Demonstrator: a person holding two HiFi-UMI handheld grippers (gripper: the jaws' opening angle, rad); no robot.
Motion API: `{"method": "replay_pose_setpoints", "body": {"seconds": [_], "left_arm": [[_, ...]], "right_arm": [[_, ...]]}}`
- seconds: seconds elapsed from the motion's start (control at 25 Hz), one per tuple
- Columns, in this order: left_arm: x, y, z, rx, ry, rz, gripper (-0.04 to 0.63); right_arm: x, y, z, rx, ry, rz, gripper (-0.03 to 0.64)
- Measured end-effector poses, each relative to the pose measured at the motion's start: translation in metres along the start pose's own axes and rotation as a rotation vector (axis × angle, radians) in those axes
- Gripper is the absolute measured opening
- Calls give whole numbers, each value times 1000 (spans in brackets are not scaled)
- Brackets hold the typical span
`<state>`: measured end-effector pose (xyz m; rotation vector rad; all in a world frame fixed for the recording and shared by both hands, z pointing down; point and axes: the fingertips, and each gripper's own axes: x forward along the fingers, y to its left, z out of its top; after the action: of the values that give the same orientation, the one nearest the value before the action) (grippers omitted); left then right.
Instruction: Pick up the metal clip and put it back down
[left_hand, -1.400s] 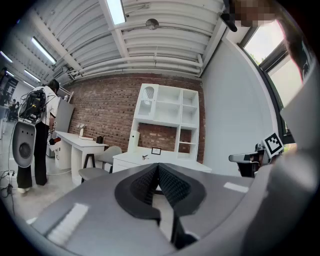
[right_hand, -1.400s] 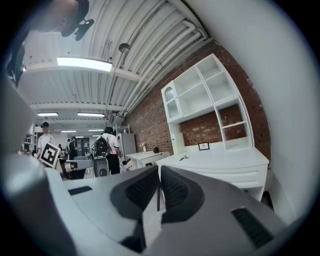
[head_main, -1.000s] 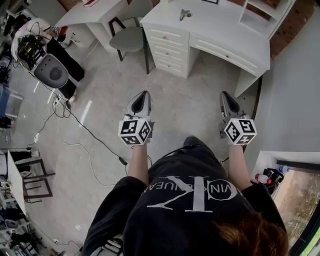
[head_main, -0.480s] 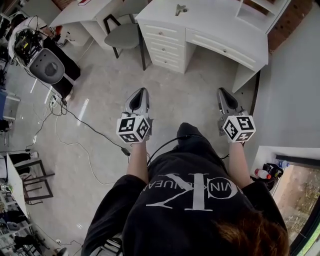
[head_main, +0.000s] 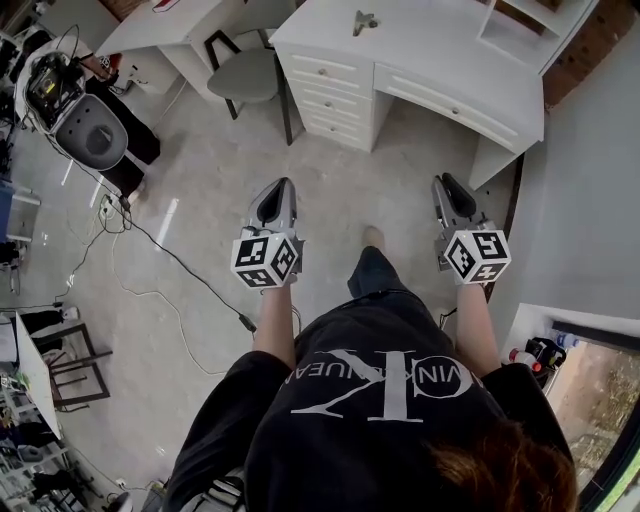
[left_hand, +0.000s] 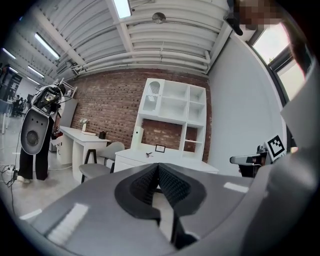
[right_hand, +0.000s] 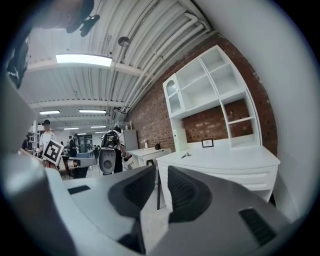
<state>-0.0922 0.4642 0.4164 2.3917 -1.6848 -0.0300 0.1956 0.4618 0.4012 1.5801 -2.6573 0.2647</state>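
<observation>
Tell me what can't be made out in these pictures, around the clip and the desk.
- Metal clip: a tiny speck on the white desk in every view; its shape and how it lies are too small to tell.
- Shelf unit: cut off by the head view's top edge.
- Desk front, left gripper view: lower part hidden behind the left gripper.
- Floor beneath the person: hidden by their torso, head view.

Metal clip (head_main: 366, 21) on desk (head_main: 440, 52); chair (head_main: 247, 76) left of desk; shelf (head_main: 522, 24) seemingly behind.
</observation>
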Motion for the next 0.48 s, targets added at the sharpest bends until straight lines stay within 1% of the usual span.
{"method": "replay_pose_setpoints", "body": {"seconds": [0.16,0.32,0.48], "left_arm": [[26,11,2,-16,6,15,11],[61,14,2,-15,24,1,11],[96,25,10,-20,26,5,11]], "right_arm": [[26,-13,3,2,10,9,39],[53,-35,4,10,27,4,40],[84,-54,11,11,34,7,40]]}}
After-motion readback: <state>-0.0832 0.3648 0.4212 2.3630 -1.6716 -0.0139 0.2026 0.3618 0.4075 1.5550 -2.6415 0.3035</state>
